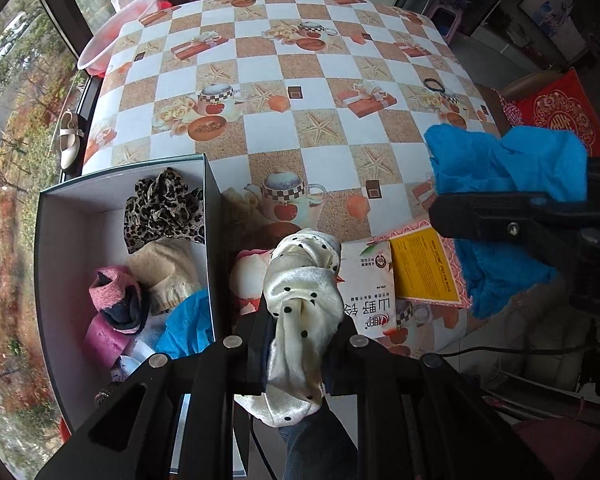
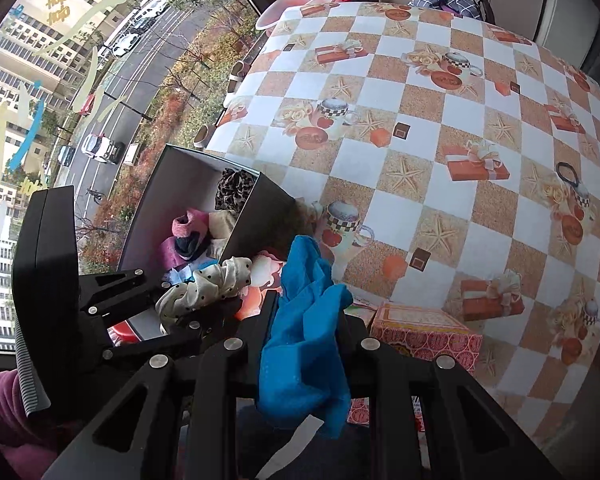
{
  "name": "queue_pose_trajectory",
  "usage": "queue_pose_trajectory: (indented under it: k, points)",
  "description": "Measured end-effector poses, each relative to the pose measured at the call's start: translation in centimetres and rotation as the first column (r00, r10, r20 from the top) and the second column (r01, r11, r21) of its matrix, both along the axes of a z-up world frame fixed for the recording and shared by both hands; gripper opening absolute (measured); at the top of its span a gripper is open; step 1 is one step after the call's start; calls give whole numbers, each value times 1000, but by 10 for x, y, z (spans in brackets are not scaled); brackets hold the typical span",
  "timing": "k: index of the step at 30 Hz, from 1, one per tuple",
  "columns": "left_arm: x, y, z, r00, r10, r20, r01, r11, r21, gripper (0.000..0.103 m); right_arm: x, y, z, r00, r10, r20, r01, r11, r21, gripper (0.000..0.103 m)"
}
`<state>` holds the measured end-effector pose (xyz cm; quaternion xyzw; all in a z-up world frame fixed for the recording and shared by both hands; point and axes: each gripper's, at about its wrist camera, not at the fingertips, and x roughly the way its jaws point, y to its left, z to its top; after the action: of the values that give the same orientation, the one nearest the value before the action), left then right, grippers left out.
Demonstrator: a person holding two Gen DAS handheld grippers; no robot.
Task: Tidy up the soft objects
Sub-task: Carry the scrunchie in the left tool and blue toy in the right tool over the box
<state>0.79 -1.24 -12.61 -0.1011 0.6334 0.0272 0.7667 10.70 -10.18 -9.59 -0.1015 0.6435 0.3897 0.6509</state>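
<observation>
My left gripper (image 1: 300, 320) is shut on a cream polka-dot scrunchie (image 1: 300, 280), held just right of the open box (image 1: 80, 240); it also shows in the right wrist view (image 2: 204, 288). The box holds a leopard scrunchie (image 1: 164, 208), a beige cloth (image 1: 168, 272), a pink sock (image 1: 112, 300) and a blue cloth (image 1: 188, 324). My right gripper (image 2: 306, 328) is shut on a blue cloth (image 2: 304, 340), above the table's near edge; it shows at the right of the left wrist view (image 1: 504, 172).
A checked tablecloth (image 1: 320, 80) covers the table. A white snack packet (image 1: 368, 292), a yellow-and-pink box (image 1: 424, 268) lie near the front edge. A black hair tie (image 1: 434, 85) lies far right. A pink basin (image 1: 116, 32) stands beyond the far left corner.
</observation>
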Motion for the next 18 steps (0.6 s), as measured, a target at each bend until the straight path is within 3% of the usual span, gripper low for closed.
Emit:
queue_pose_trajectory:
  k: [11, 18]
  points:
    - [-33, -17, -5, 992, -126, -20, 126, 992, -21, 20, -49, -19, -8, 998, -55, -28, 53, 997, -59, 24]
    - [-46, -13, 2, 990, -139, 12, 139, 990, -32, 21, -70, -16, -13, 996, -74, -49, 70, 994, -80, 24]
